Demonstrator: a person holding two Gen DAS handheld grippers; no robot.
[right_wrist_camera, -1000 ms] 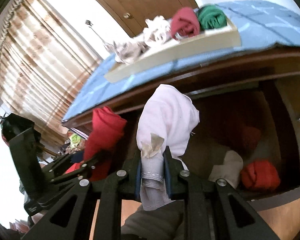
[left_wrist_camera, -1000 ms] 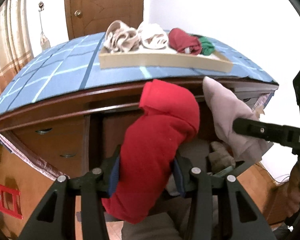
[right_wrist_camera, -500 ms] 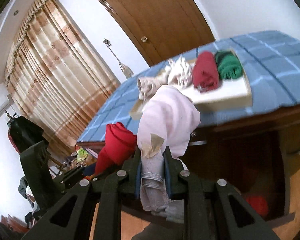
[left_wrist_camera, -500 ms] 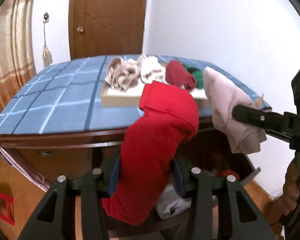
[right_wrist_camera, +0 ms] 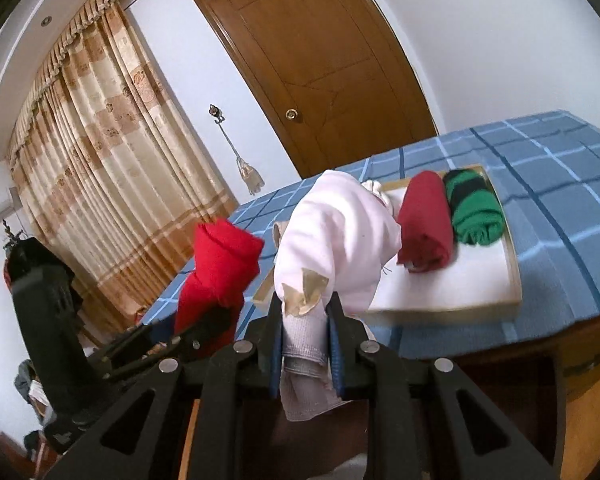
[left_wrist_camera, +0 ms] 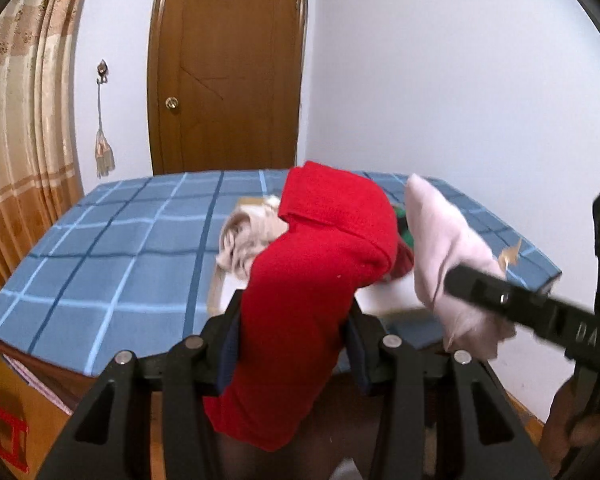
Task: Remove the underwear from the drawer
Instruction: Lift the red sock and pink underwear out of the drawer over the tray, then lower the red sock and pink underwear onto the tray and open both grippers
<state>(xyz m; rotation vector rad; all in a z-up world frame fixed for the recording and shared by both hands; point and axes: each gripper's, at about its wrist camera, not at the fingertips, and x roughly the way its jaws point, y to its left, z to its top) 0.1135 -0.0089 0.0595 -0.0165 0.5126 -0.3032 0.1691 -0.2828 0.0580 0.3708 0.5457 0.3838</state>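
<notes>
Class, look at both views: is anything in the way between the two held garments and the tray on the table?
Nothing visible blocks the tray's bare front. The red garment and pink garment hang just short of it; folded clothes fill its back.

Matt black plastic on the left gripper (left_wrist_camera: 292,344), blue rubbery pads, dull metal screw heads. It pinches the red underwear (left_wrist_camera: 308,288), a soft knitted cloth, fuzzy and matt. The right gripper (right_wrist_camera: 306,344), same black plastic, squeezes the pale pink underwear (right_wrist_camera: 336,240), smooth cotton-like cloth with a ribbed band. On the tray (right_wrist_camera: 514,280), pale card-like rim and flat white inside, lie a dark red roll (right_wrist_camera: 426,224) and a green roll (right_wrist_camera: 476,216), both soft cloth. The blue checked tablecloth (left_wrist_camera: 120,248) looks woven and matt. The door (right_wrist_camera: 320,60) is glossy varnished wood.
</notes>
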